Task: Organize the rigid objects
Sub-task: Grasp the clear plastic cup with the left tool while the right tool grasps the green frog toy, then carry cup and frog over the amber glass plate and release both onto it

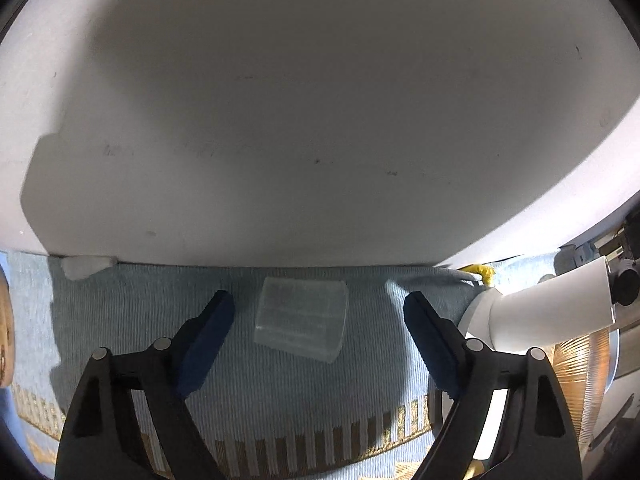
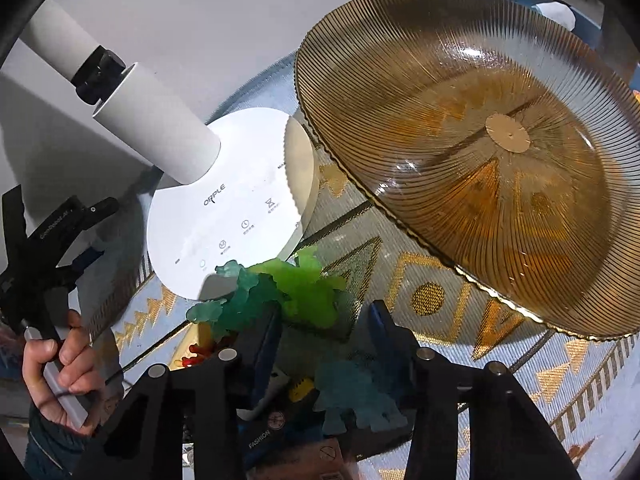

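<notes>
In the left wrist view a small clear plastic box [image 1: 301, 317] lies on the light blue cloth [image 1: 140, 312] close to the white wall. My left gripper [image 1: 320, 316] is open, its blue-padded fingers on either side of the box and not touching it. In the right wrist view my right gripper [image 2: 324, 332] is open and empty. It hovers over a pile of translucent toy dinosaurs: a bright green one [image 2: 308, 284], a teal one [image 2: 236, 300] and a blue one [image 2: 356, 392]. The left gripper also shows at the left edge [image 2: 60, 232], held by a hand [image 2: 52, 372].
A large ribbed amber glass plate [image 2: 480, 140] stands tilted at the right, above the patterned cloth [image 2: 432, 300]. A white lamp with a round base [image 2: 224, 208] and tube arm [image 2: 132, 108] stands by the wall [image 1: 320, 100]. Small red and yellow pieces [image 2: 196, 354] lie under the dinosaurs.
</notes>
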A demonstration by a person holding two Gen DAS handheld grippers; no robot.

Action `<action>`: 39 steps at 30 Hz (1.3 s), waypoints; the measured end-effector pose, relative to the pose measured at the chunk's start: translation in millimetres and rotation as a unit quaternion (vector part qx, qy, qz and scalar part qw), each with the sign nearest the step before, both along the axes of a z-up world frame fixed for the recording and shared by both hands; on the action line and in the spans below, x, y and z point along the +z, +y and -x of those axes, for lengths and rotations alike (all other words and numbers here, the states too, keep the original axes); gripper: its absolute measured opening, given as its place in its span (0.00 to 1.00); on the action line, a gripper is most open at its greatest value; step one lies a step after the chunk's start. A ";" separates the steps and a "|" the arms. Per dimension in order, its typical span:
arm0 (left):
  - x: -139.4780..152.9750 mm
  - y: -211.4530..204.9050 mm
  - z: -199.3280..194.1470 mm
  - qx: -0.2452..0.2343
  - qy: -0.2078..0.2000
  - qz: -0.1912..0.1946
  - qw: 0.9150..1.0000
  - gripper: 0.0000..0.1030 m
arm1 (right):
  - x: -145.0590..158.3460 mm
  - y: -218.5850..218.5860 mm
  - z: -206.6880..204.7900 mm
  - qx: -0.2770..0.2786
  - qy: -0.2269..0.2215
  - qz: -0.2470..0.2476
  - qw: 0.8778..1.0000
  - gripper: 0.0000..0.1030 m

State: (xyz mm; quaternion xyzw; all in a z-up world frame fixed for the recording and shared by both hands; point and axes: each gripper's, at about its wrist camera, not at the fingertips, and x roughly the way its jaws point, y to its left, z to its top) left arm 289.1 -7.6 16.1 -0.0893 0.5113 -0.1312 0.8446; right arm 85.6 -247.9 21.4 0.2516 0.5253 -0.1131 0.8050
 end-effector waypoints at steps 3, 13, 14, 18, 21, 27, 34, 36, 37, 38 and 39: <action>0.6 -0.7 -1.0 0.005 -0.006 -0.006 1.000 0.69 | 1.6 3.8 -0.2 0.006 -0.003 0.009 1.000 0.37; 3.5 -2.8 11.6 -0.012 -0.007 -0.002 1.000 0.33 | 13.0 3.4 10.8 0.023 -0.023 -0.004 0.999 0.26; 6.0 -4.0 16.6 -0.015 -0.008 -0.002 1.000 0.33 | 15.2 3.4 9.7 0.025 -0.024 -0.006 0.999 0.26; 25.4 -5.5 42.1 -0.025 -0.020 0.005 0.999 0.33 | 27.9 2.8 28.5 0.035 -0.033 -0.034 0.998 0.26; 44.3 -3.9 70.5 -0.034 -0.030 0.012 0.999 0.33 | 40.7 0.1 43.9 0.040 -0.041 -0.044 0.997 0.26; 74.4 7.4 138.4 -0.062 -0.040 0.015 0.997 0.33 | 63.9 -16.2 84.4 0.040 -0.048 -0.025 0.998 0.26; 77.1 35.6 209.1 -0.083 -0.017 0.011 0.996 0.33 | 23.3 -51.1 140.5 0.025 0.018 -0.018 0.999 0.26; 76.6 34.9 223.2 -0.087 -0.013 0.008 0.996 0.33 | 13.6 -57.8 148.1 0.032 0.021 -0.027 0.999 0.26; 75.8 33.1 227.8 -0.088 -0.010 0.007 0.996 0.33 | 9.4 -58.8 149.8 0.041 0.021 -0.036 0.998 0.26; 74.5 28.4 232.0 -0.089 -0.009 0.006 0.996 0.33 | 8.5 -58.9 152.1 0.047 0.021 -0.039 0.998 0.26; 74.9 28.0 236.4 -0.090 -0.010 0.005 0.996 0.33 | 7.9 -58.3 154.0 0.054 0.021 -0.038 0.998 0.26</action>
